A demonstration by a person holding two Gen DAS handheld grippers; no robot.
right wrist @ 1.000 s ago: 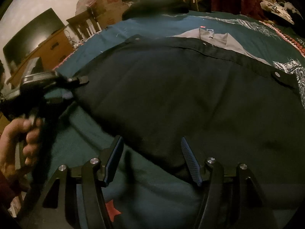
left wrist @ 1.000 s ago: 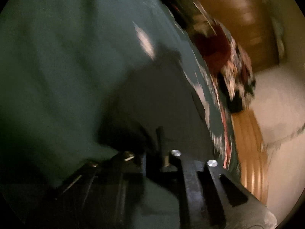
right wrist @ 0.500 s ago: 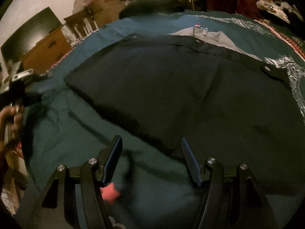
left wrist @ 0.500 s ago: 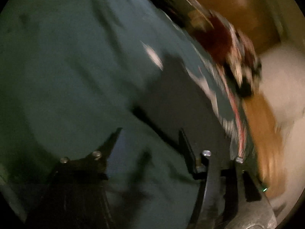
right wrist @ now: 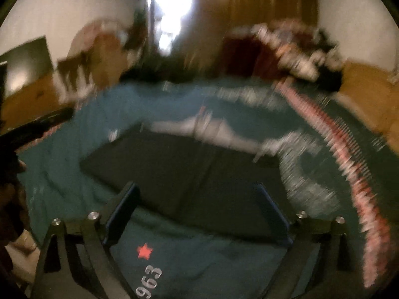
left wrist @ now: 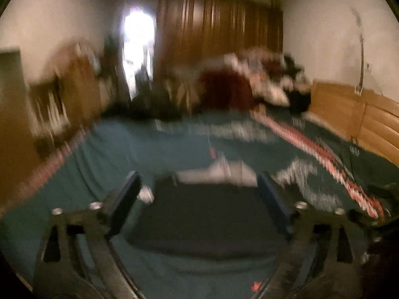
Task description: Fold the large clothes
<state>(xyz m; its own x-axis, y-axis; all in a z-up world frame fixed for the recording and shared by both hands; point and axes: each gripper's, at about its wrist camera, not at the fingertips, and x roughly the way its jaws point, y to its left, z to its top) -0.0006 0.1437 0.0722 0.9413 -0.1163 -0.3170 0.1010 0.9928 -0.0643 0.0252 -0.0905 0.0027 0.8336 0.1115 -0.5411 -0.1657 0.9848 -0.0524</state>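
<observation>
A dark folded garment [left wrist: 209, 214] lies flat on the teal bedspread [left wrist: 112, 154], with its grey inner collar [left wrist: 224, 172] at the far edge. It also shows in the right wrist view [right wrist: 184, 172]. My left gripper [left wrist: 199, 204] is open and empty, raised above the garment's near part. My right gripper [right wrist: 199, 211] is open and empty, held above the garment's near edge. The left gripper's body [right wrist: 37, 127] shows at the left in the right wrist view. Both views are blurred by motion.
The bedspread [right wrist: 174, 261] has a red star and white digits near me and a red-white patterned band [right wrist: 349, 164] on the right. A pile of clothes [left wrist: 261, 84] lies at the far end. Wooden furniture [left wrist: 74, 94] stands left, a wooden headboard [left wrist: 349, 112] right.
The left gripper has let go of the garment, opened and lifted back to face the room. The right gripper has pulled back and up, still open. The garment lies still.
</observation>
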